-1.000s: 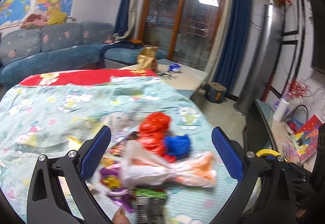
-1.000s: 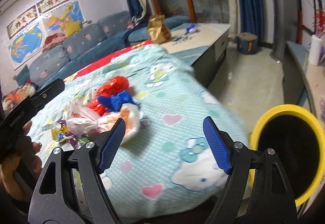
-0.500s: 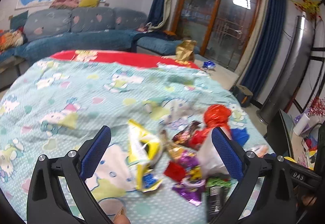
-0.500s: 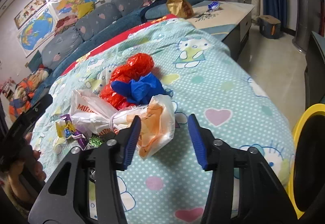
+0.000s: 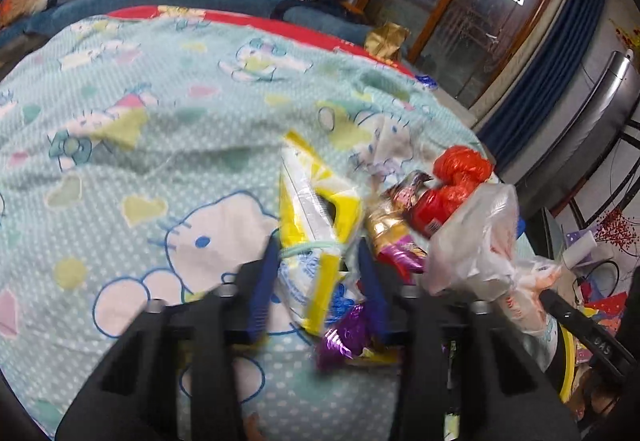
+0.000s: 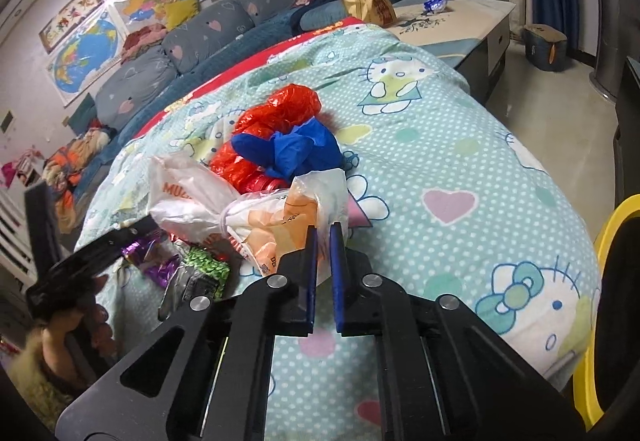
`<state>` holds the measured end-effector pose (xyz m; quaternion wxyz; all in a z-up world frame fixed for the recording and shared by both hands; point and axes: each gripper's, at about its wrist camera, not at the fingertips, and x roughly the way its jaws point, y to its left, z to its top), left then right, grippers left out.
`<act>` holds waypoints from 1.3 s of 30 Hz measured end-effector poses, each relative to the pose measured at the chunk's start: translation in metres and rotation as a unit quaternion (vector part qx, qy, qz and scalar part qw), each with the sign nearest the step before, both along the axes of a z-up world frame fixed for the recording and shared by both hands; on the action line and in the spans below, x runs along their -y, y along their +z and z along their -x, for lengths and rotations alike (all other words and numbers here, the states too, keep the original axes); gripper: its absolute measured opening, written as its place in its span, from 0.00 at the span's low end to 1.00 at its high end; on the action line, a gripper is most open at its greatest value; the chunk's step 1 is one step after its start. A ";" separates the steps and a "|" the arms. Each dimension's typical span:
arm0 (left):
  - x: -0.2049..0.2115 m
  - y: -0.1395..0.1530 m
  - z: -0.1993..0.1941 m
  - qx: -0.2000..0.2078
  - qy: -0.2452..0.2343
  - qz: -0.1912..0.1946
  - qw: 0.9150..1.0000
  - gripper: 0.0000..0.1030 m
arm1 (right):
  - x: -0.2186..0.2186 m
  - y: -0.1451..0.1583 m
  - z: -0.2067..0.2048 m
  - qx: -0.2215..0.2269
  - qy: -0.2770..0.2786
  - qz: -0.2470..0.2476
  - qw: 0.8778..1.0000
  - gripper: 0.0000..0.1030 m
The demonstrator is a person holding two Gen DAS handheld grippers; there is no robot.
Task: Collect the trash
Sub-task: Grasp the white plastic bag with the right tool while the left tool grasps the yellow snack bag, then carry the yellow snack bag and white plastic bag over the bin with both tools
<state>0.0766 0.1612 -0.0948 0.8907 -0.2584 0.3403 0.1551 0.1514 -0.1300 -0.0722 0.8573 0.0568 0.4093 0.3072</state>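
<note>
A heap of trash lies on the mint cartoon bedspread (image 6: 460, 145). My left gripper (image 5: 318, 281) has its blue pads on both sides of a yellow and white wrapper (image 5: 316, 217), and its jaws are closing on it. Beside it lie a gold wrapper (image 5: 384, 229), a purple wrapper (image 5: 344, 333) and a red bag (image 5: 460, 173). My right gripper (image 6: 323, 231) is shut, pinching the edge of a white and orange plastic bag (image 6: 256, 217). Behind that bag sit the red bag (image 6: 280, 113) and a blue bag (image 6: 296, 149). A green wrapper (image 6: 206, 265) lies at its left.
A yellow-rimmed bin (image 6: 612, 241) stands off the bed's right edge. A hand (image 6: 64, 325) holds the left gripper's black body at lower left. A blue sofa (image 6: 200, 37) runs behind the bed, and a low table (image 6: 460, 17) with a gold bag stands beyond it.
The left gripper swung left and dropped onto the yellow wrapper, and its wide jaws came in around it. The right gripper edged forward and its jaws closed on the white bag's edge.
</note>
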 end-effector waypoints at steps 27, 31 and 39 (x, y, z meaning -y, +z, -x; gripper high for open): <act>0.068 0.087 0.008 0.114 -0.077 -0.072 0.988 0.28 | 0.070 0.059 0.023 0.099 -0.077 -0.064 0.990 0.01; 0.080 0.087 0.002 0.117 -0.095 -0.070 0.986 0.28 | 0.087 0.059 0.022 0.099 -0.096 -0.069 0.988 0.01; 0.111 0.091 -0.010 0.124 -0.136 -0.076 0.980 0.28 | 0.117 0.059 0.021 0.100 -0.134 -0.074 0.983 0.01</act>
